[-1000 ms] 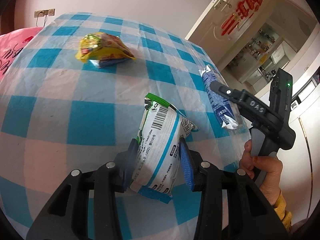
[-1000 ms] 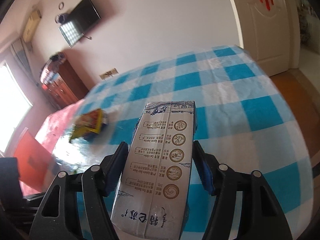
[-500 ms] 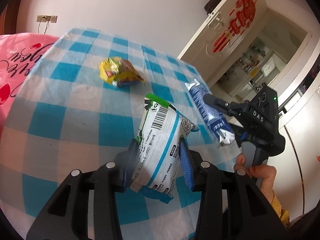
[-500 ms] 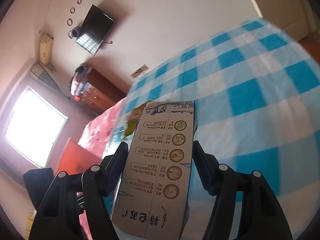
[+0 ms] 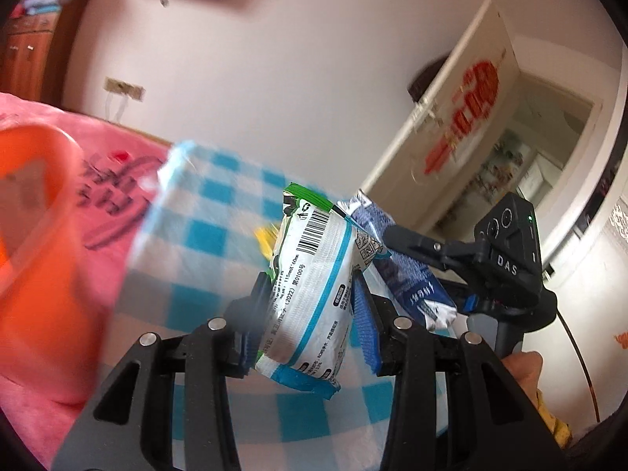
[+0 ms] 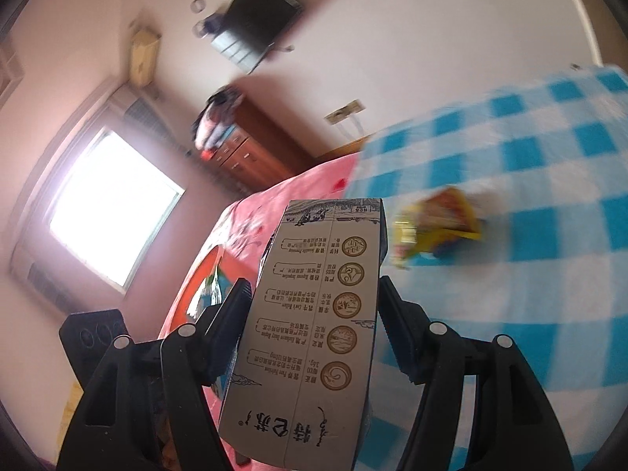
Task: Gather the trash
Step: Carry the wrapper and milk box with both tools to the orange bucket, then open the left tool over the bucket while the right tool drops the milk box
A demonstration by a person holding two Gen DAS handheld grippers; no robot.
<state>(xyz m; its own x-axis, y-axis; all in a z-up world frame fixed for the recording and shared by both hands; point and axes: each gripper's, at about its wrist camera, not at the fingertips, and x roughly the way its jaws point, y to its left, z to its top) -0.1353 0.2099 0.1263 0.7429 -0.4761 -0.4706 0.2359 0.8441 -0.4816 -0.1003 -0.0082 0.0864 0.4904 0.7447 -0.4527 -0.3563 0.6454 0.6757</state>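
left tool (image 5: 310, 306) clenched on a white wet-wipe packet (image 5: 310, 278) with teal edging and a barcode, pads pressing both sides, packet held up off the checked cloth (image 5: 204, 235). right tool (image 6: 314, 314) clenched on a grey milk carton (image 6: 318, 314), printed side up, carton standing out past the fingertips. in the left wrist view the right tool (image 5: 455, 259) sits just beside the packet with its carton (image 5: 408, 274) partly hidden behind it; part of a hand (image 5: 522, 369) shows at its grip. yellow snack wrapper (image 6: 435, 227) lies on the blue-and-white checked cloth near its edge by the pink cover (image 6: 274, 204), blurred; only a yellow sliver shows behind the packet in the left view. orange bin (image 5: 35, 212) fills the left edge of the left view, resting against the pink cover, something grey inside, too blurred to name. behind: wall-mounted tv (image 6: 259, 27), wooden dresser (image 6: 251, 145), bright window (image 6: 106, 204), open door with red paper cutout (image 5: 467, 110).
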